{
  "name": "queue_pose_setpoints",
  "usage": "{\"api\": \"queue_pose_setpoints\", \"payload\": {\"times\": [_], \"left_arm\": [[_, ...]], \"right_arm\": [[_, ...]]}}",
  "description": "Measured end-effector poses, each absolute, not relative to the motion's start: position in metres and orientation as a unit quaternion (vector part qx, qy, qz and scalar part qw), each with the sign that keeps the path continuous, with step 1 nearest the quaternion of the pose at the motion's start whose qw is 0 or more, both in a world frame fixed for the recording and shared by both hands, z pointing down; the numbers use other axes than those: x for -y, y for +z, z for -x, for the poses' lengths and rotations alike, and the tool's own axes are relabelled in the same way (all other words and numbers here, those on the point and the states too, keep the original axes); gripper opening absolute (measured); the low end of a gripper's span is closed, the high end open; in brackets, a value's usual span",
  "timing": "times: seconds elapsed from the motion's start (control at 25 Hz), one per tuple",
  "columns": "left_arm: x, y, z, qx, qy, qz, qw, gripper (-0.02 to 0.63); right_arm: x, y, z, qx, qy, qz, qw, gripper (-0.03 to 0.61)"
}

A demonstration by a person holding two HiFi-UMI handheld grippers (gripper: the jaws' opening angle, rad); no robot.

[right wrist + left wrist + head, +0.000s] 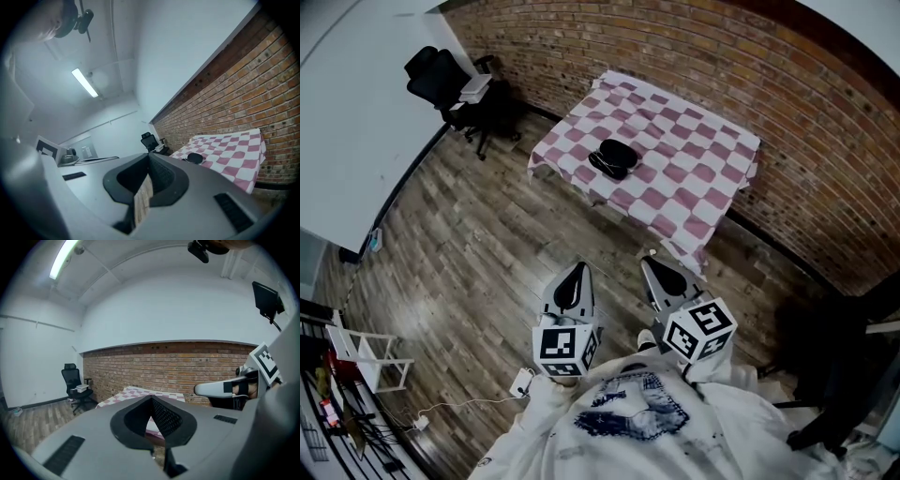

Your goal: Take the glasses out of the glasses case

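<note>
A black glasses case (614,157) lies closed near the left edge of a table under a pink and white checked cloth (694,131), several steps ahead of me. Its lid hides any glasses. Both grippers are held close to my body over the wooden floor, far short of the table. My left gripper (575,271) is shut with nothing in it, its jaws meeting at the tip (151,399). My right gripper (652,263) is also shut and empty (149,157). The right gripper view shows the case (194,158) on the cloth (234,150).
A brick wall (694,56) runs behind the table. A black office chair (439,80) with a white box on it stands at the far left. A white stool (373,358) and a charger with its cable (522,382) are on the floor at the near left. Dark furniture (844,356) stands at the right.
</note>
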State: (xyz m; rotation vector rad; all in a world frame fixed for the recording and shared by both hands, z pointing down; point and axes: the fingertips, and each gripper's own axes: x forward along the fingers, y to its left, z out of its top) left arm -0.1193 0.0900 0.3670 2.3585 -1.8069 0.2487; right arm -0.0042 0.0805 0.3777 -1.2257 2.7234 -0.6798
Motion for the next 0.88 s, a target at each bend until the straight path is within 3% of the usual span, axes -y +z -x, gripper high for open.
{"api": "queue_pose_setpoints", "payload": {"times": [0.88], "left_arm": [[0.02,0.373,0.094,0.587,0.081,-0.802,0.077,0.009]], "right_arm": [[0.023,0.385,-0.033,-0.873,-0.228,0.428,0.05,0.014]]}}
